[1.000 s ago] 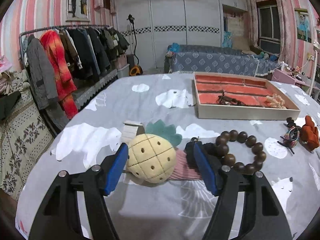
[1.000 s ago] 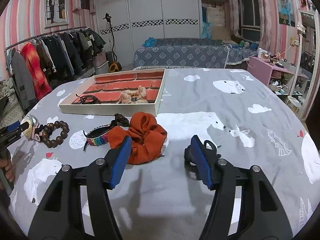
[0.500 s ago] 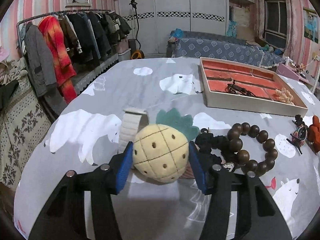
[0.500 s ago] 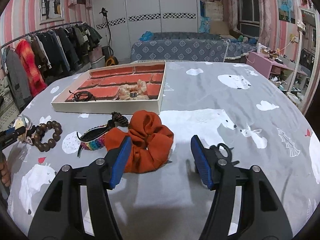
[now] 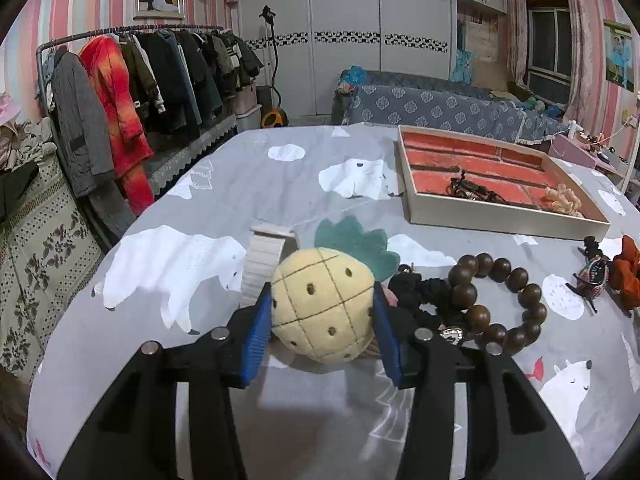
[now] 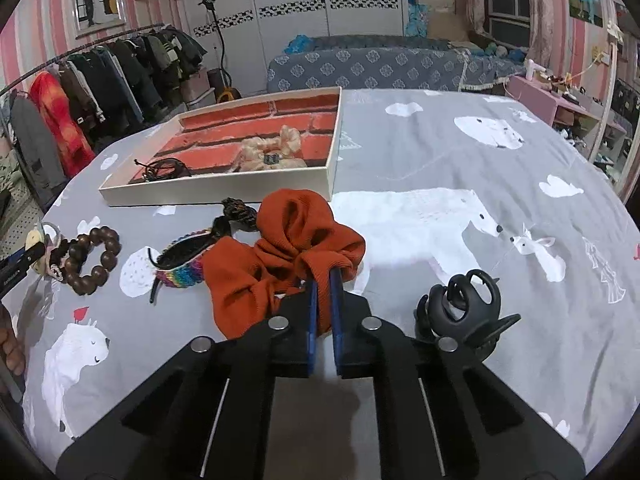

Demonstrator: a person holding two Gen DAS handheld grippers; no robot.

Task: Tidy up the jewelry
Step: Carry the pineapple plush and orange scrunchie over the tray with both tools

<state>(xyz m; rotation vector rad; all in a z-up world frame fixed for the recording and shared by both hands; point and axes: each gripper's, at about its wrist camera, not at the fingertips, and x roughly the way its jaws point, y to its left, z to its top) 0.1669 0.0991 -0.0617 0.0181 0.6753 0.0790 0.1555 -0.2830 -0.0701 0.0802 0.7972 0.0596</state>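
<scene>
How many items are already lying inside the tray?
2, though something small may be hidden. A black cord bracelet lies near the left end of the tray, and a cream scrunchie sits toward the right.

Left wrist view sits low over the near left part of the bedspread [image 5: 248, 168], looking forward and down along its fingers, very close to the plush pineapple [image 5: 324, 304], wardrobe wall behind. Right wrist view sits further right, same forward-down tilt, close on the orange scrunchie [image 6: 288, 256]. Both views share the tray [image 5: 496, 216], bead bracelet [image 6: 94, 260], clothes rack and far bed.
</scene>
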